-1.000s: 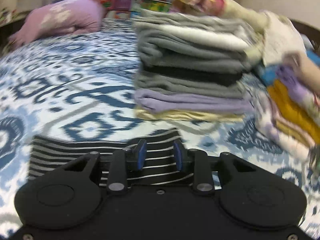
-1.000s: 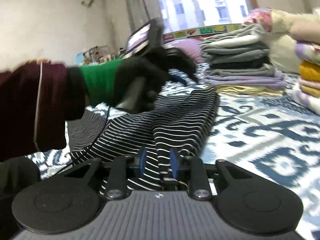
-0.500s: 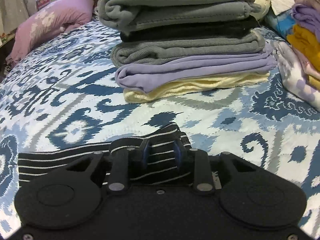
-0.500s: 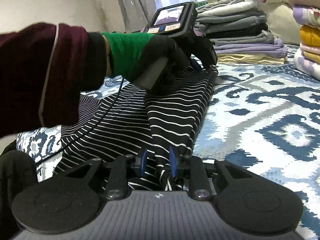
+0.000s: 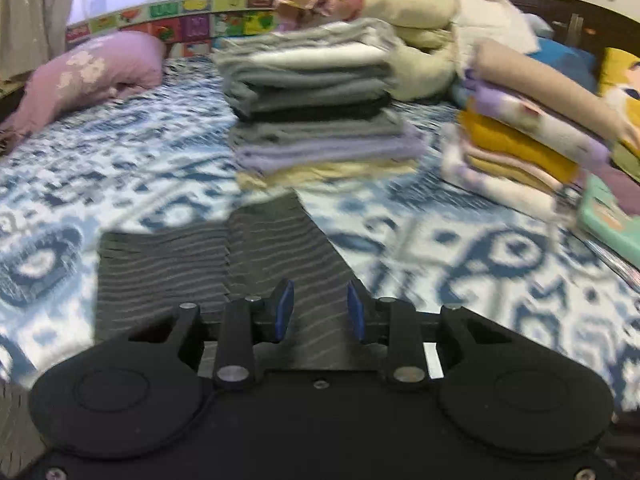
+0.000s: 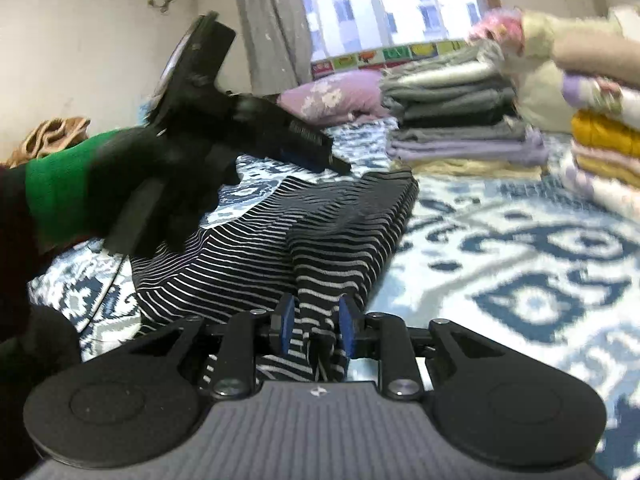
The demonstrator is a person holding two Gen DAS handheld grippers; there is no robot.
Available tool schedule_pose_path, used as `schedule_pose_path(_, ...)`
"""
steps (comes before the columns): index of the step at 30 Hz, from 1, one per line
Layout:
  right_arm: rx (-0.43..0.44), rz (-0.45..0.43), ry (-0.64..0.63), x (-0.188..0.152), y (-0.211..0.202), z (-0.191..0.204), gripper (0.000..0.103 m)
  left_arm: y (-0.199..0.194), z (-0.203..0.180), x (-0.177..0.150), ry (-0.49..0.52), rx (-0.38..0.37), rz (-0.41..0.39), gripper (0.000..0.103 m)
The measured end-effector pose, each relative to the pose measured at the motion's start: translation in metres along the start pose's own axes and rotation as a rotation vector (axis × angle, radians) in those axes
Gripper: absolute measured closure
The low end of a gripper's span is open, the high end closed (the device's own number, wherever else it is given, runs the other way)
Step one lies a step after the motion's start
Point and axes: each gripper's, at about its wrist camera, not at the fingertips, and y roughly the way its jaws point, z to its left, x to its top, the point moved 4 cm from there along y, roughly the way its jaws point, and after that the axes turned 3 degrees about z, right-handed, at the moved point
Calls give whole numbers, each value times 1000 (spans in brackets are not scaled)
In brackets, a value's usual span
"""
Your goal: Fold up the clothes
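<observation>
Blue-patterned bedspread [image 6: 520,264], folded stacks [image 5: 320,96], pink pillow [image 5: 88,76], curtained window [image 6: 384,4]

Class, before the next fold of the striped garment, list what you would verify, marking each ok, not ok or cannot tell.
1. Right gripper pinches the striped garment: ok.
2. Left gripper holds cloth: not ok; in the right wrist view it hangs above the garment.
3. Garment lies flat: not ok, a ridge runs up its middle.
4. Bedspread beside the garment free: ok.
5. Folded stack clear of the garment: cannot tell, blurred.
</observation>
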Motion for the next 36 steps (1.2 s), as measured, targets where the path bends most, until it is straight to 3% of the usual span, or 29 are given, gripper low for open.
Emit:
schedule_pose_path(3, -3, -13, -40, 1, 16, 5, 78, 6, -18, -20, 23, -52, 21, 75)
schedule_pose_path(6, -8, 118, 54, -13, 43, -8, 78, 35, -30, -44, 84, 14, 89, 75)
schedule_pose_path(8, -6, 115, 47, -15, 44, -9, 78, 40, -25, -51, 35, 24, 52, 71)
schedule_pose_path(12, 4, 92, 71, -17, 42, -12, 78, 39, -22, -51, -2, 37, 51, 67)
schedule_pose_path(16, 44, 46, 160, -16, 30, -20, 78, 22, -16, -47, -94, 11, 38, 63)
schedule_pose_path(18, 38, 21, 225, -14, 15, -26, 76, -4, -3, -49, -197, -18, -16, 61)
schedule_pose_path(23, -6, -59, 420, -12, -22, -56, 66, -59, 61, -81, -514, 32, -73, 61)
schedule_pose_path(29, -35, -70, 700, -29, -20, -94, 64, -119, 163, -117, -853, 197, -147, 59)
schedule_pose_path(36, -94, -43, 675, -30, -16, -85, 60, -143, 230, -169, -1132, 268, -191, 55)
